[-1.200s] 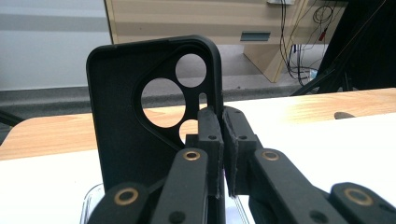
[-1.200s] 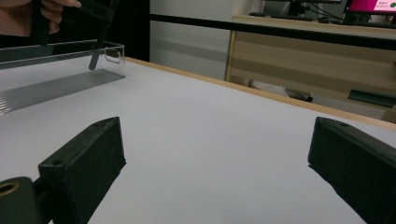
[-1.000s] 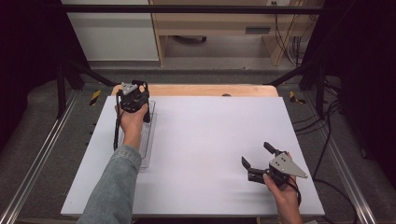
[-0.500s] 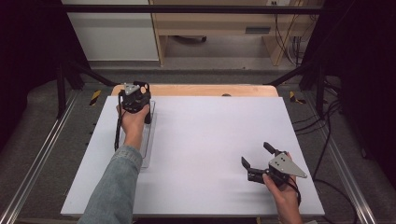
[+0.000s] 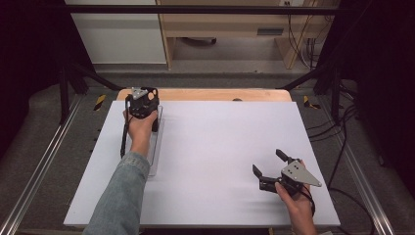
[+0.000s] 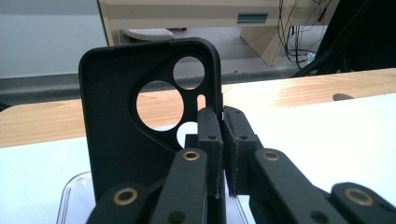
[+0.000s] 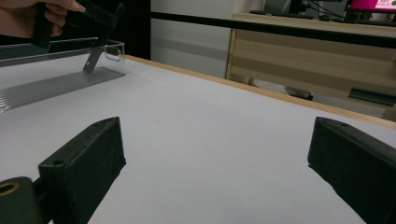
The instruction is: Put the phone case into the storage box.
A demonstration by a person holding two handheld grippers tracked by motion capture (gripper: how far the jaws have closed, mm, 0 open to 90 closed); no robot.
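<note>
Left gripper, a black two-jaw claw, is pressed together on the right-hand edge of a black plastic phone case with round camera cut-outs, holding it upright just above the far end of a clear plastic tray.

Largest item: the white rectangular table surface, laid over a light wooden tabletop whose far edge is exposed. Beyond it stand a pale wooden desk and a white cabinet; grey flooring, metal rails and loose cables flank the table.

Next in size, the tray lies lengthwise along the left side of the surface. In the high view the left gripper and the hand cover the case; the left gripper view alone shows the case's cut-outs and the grip on its edge. The right gripper view shows the case from the side, tilted, its lower end at the tray.

Right gripper sits at the near right of the surface, jaws spread wide with nothing between them, well apart from the tray. Its own view confirms the wide gap over bare white surface.
</note>
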